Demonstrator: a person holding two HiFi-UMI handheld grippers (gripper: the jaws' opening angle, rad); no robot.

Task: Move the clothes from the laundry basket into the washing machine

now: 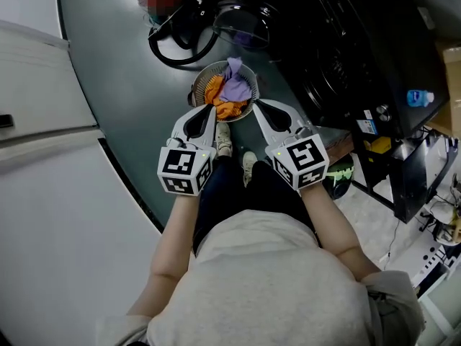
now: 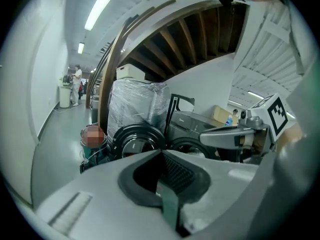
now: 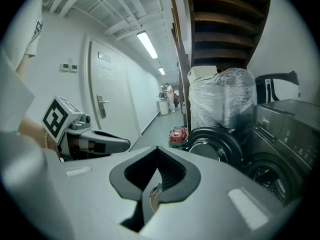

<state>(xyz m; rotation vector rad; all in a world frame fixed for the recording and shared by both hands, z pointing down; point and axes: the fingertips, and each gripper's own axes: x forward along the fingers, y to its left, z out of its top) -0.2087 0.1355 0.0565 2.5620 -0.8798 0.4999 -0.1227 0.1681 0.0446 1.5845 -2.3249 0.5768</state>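
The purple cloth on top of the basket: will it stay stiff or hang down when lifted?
Probably floppy: the purple cloth lies crumpled in soft folds. Likely light, since it looks like thin fabric. It may drag the orange cloth along, since they touch in the basket.

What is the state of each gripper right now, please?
Left gripper: closed, holding nothing.
Right gripper: closed, holding nothing.

**Clearance Around the Basket**

The laundry basket [image 1: 225, 92] is open-topped and can be reached from straight above. On its right, the dark washing machine [image 1: 346, 56] closes off that side. The machine's round door [image 1: 241, 16] hangs open just beyond the basket. A looped black hose [image 1: 180, 49] lies beyond and to the left (flat on the ground). The grey floor [image 1: 122, 85] left of the basket is passable.
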